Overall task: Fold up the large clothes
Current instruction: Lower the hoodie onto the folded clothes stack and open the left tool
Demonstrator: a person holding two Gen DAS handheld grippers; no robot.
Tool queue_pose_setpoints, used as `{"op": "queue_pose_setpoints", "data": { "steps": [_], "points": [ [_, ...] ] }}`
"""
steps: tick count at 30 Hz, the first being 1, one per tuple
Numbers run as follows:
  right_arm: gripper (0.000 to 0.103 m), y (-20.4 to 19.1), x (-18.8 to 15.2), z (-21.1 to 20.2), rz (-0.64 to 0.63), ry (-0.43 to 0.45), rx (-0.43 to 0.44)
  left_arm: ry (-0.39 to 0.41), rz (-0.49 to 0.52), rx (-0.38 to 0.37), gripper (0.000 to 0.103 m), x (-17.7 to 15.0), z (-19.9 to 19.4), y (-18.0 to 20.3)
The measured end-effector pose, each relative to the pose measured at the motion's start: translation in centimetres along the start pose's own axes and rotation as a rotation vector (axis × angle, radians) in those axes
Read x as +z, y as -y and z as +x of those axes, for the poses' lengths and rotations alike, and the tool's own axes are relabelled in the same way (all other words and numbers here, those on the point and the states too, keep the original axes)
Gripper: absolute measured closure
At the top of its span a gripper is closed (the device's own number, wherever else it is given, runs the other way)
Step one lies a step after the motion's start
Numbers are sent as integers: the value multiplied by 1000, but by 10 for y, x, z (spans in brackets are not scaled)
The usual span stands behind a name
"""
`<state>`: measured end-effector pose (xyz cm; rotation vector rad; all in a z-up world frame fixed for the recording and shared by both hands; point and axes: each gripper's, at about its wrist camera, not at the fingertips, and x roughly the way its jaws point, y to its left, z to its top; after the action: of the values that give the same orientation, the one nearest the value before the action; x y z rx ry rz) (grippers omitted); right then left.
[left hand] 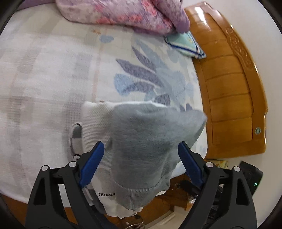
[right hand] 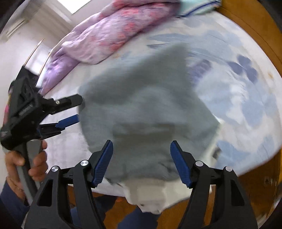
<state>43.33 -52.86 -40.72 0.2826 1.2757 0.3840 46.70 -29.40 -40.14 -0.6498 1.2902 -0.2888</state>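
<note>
A grey and white sweatshirt (left hand: 146, 141) lies folded on the bed sheet (left hand: 44, 79), its ribbed hem and a white part printed "THINGS" hanging over the near edge. My left gripper (left hand: 141, 143) is open just above it, with the blue pads (left hand: 93, 162) wide on either side of the grey fabric and not pressing it. In the right wrist view the same garment (right hand: 141, 109) is blurred. My right gripper (right hand: 141, 141) is open over its near end. The left gripper (right hand: 80, 110) shows at the garment's left edge, held by a hand (right hand: 37, 163).
A pink and purple quilt (left hand: 123, 14) is bunched at the far side of the bed. A small folded teal cloth (left hand: 185, 45) lies beside the wooden bed board (left hand: 229, 88) on the right. A dark device with a green light (left hand: 252, 176) sits below the board.
</note>
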Motion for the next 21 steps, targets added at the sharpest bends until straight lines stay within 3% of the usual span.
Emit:
{"op": "queue_pose_setpoints", "data": {
  "steps": [3, 6, 9, 13, 18, 19, 21],
  "points": [
    [26, -12, 10, 28, -85, -10, -31, 20, 14, 44, 16, 0, -13, -8],
    [17, -4, 13, 64, -76, -71, -8, 26, 13, 112, 16, -7, -20, -24],
    [15, -6, 16, 69, -57, -90, 9, 34, -15, 148, 16, -18, -28, -47],
    [15, -12, 15, 60, -38, -124, -30, 21, -53, 180, 16, -34, -36, -78],
    [15, -32, 7, 37, 2, -151, -192, 21, -62, 205, 13, -46, -47, -101],
    [15, -43, 3, 32, -7, -146, -255, 19, -57, 206, 12, -48, -50, -104],
    [15, -65, -5, 23, -25, -137, -294, 17, -36, 214, 11, -52, -57, -109]
  ]
}}
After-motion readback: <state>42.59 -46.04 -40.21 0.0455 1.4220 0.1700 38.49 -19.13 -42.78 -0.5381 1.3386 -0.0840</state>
